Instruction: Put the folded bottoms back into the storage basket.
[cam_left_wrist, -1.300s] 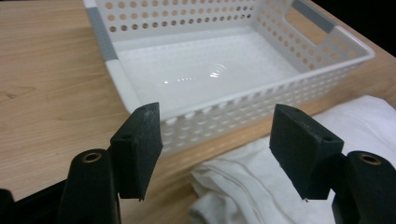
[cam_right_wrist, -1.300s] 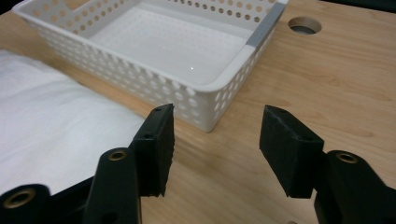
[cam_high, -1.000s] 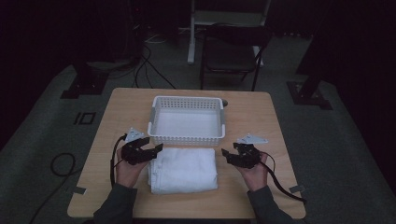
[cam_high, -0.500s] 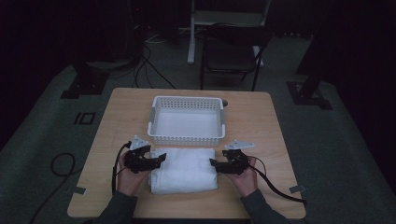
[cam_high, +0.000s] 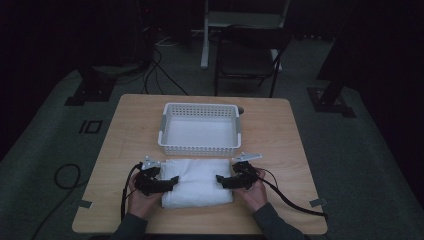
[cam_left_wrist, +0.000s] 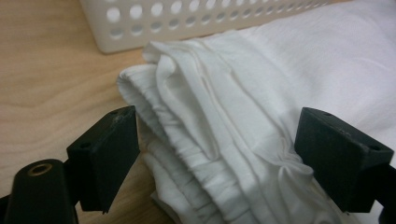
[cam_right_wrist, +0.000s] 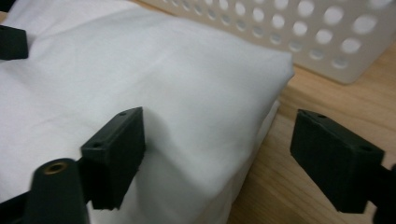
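Observation:
A folded white cloth (cam_high: 197, 182) lies on the wooden table (cam_high: 280, 130), just in front of a white perforated basket (cam_high: 198, 148) that holds nothing. My left gripper (cam_high: 171, 181) is at the cloth's left end and my right gripper (cam_high: 220, 180) at its right end, both pointing inward. In the left gripper view the gripper (cam_left_wrist: 219, 158) is open, its jaws astride the bunched folds of the cloth (cam_left_wrist: 224, 93). In the right gripper view the gripper (cam_right_wrist: 224, 158) is open over the cloth's corner (cam_right_wrist: 163, 70). Both pairs of jaws have just been opening, with cloth between them.
The basket wall (cam_left_wrist: 187, 23) stands close behind the cloth, also near the right gripper (cam_right_wrist: 327, 37). Bare wood runs along both sides of the basket. A chair (cam_high: 250, 55) stands beyond the table, and cables (cam_high: 65, 172) lie on the floor at the left.
Both hands have come toward the near edge and inward, from beside the cloth's back corners onto its two ends. Both pairs of jaws have spread wider.

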